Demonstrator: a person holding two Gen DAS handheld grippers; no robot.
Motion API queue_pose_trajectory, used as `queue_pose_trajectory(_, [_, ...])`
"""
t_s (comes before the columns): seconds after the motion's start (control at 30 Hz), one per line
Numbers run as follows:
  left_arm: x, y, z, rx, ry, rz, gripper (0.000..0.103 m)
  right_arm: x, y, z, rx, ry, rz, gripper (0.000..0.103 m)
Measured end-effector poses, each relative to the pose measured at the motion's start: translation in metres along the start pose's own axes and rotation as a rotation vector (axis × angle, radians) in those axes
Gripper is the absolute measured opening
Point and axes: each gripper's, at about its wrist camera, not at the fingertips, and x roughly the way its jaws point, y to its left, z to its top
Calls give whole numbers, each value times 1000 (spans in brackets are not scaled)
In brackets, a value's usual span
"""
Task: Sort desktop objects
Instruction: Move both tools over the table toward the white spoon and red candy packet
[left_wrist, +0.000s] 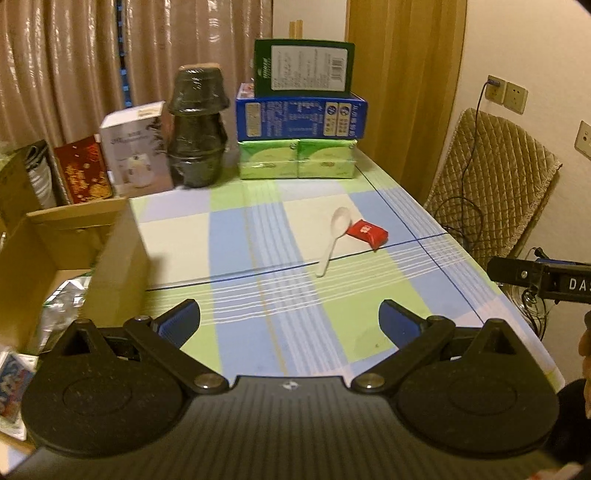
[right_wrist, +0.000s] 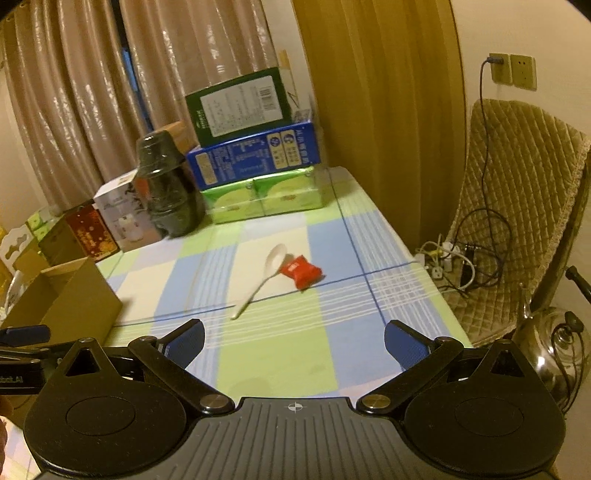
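A checked tablecloth covers the table; an open cardboard box sits at 9 o'clock. Both tools, left gripper and right gripper, hang released, holding nothing. At 1 o'clock, 1 white plastic spoon touches 1 red packet.

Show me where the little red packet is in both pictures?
Left wrist view: the red packet lies right of centre on the checked tablecloth, just right of the white spoon's bowl.
Right wrist view: the red packet lies near the centre, again just right of the spoon's bowl.
Shared landmark: the white spoon beside it, with the blue box stacked at the far end of the table.
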Motion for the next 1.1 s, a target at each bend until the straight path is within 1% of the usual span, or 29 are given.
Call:
queue_pose_trajectory(0.2, [26,-11,4,12,18,-32,101,16,-6,3,-1,2,-9,101])
queue_pose_trajectory(0.33, [41,-15,6,23,28,-43,101,24,-7,7,-20,-44,-45,101])
queue_pose_trajectory(0.43, [53,-17,7,31,35,-48,101,37,-8,10,-30,-47,-50,101])
queue_pose_trajectory(0.6, [78,-14,10,27,47,-48,101,64,-8,14,-81,-34,-47,101])
queue_pose_trajectory(0.93, [128,-1,11,37,25,-54,100,127,-3,22,-191,-15,-23,100])
queue_pose_trajectory(1.03, [145,2,10,40,18,-56,98,145,-1,25,-235,-9,-13,96])
queue_pose_trajectory(1.1, [155,5,10,40,24,-60,94,159,-1,28,-259,-4,-6,92])
